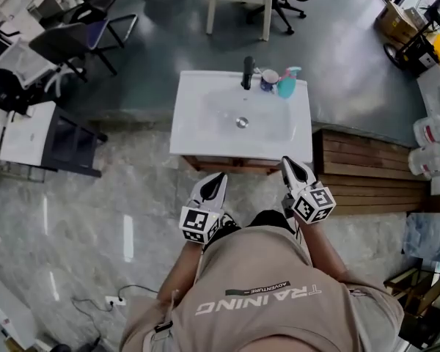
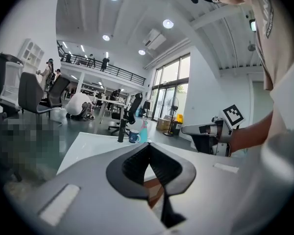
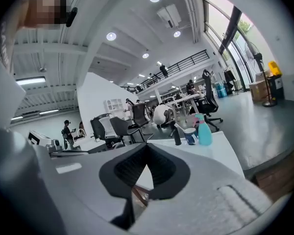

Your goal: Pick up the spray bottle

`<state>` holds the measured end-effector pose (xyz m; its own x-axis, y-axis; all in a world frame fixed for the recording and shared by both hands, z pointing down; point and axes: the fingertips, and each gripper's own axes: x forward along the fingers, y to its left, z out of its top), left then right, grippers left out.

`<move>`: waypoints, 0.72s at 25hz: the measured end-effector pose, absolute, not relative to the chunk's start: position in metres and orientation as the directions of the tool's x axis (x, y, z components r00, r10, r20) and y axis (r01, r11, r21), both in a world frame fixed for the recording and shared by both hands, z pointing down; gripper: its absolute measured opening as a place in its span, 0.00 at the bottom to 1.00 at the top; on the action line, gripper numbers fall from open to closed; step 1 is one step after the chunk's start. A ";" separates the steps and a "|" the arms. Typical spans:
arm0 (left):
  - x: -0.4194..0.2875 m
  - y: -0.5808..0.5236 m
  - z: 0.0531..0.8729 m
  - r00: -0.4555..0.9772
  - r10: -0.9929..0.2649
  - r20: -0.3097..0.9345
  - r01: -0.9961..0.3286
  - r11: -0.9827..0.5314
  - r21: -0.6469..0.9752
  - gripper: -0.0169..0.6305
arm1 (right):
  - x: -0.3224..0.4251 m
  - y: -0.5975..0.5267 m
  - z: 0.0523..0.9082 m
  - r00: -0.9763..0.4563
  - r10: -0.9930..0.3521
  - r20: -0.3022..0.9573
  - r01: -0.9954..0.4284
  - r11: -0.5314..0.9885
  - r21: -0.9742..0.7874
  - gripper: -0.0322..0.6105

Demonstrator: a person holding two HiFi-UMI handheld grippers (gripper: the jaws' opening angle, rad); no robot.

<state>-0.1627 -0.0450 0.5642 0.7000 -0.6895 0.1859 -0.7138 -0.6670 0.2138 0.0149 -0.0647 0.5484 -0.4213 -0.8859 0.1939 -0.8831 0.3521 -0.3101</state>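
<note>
**A:** You face the white tabletop (image 1: 198, 134) with its basin (image 1: 242, 121) squarely in front of you. Both of your tools sit at its near edge, roughly side by side.

**B:** Your left gripper (image 1: 218, 177) has its fingers (image 2: 134, 165) pressed together with nothing between them. Your right gripper (image 1: 289, 164) is the same: fingers (image 3: 161, 170) closed tight and empty.

**A:** So you need to open one of them before any grasp. The spray bottle (image 1: 287, 83) stands upright at the far right corner of the tabletop, across the basin from your fingers and well apart from both.

**B:** It lies almost straight ahead of your right gripper and on a diagonal from your left. I judge your right hand the nearer one and the natural choice for the reach.

**A:** The bottle's long axis runs up and down. Fingers coming in near level, as yours point now, would close across its body from the two sides.

**B:** Mind what stands next to it. A blue mug (image 1: 269, 80) is just beside the bottle on its left, and I cannot tell whether they touch. The dark tap (image 1: 248, 72) stands left of the mug. The bottle's right side faces only the tabletop's edge, so that flank looks free to you.
</note>
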 end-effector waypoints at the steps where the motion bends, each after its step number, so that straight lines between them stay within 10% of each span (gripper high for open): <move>1: -0.166 -0.046 0.567 0.698 -0.692 0.186 -0.715 -0.661 0.228 0.05 | 0.012 -0.063 0.553 -0.421 -0.882 0.212 -0.885 0.349 -0.307 0.05; 18: -0.168 -0.127 0.581 0.642 -0.731 0.230 -0.767 -0.612 0.194 0.05 | 0.007 -0.127 0.582 -0.479 -0.832 0.279 -0.877 0.448 -0.172 0.05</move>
<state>-0.1680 -0.1273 0.5813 0.6421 -0.7314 0.2296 -0.7666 -0.6122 0.1938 0.0071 -0.1267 0.5821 -0.4793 -0.8322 0.2787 -0.8775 0.4479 -0.1715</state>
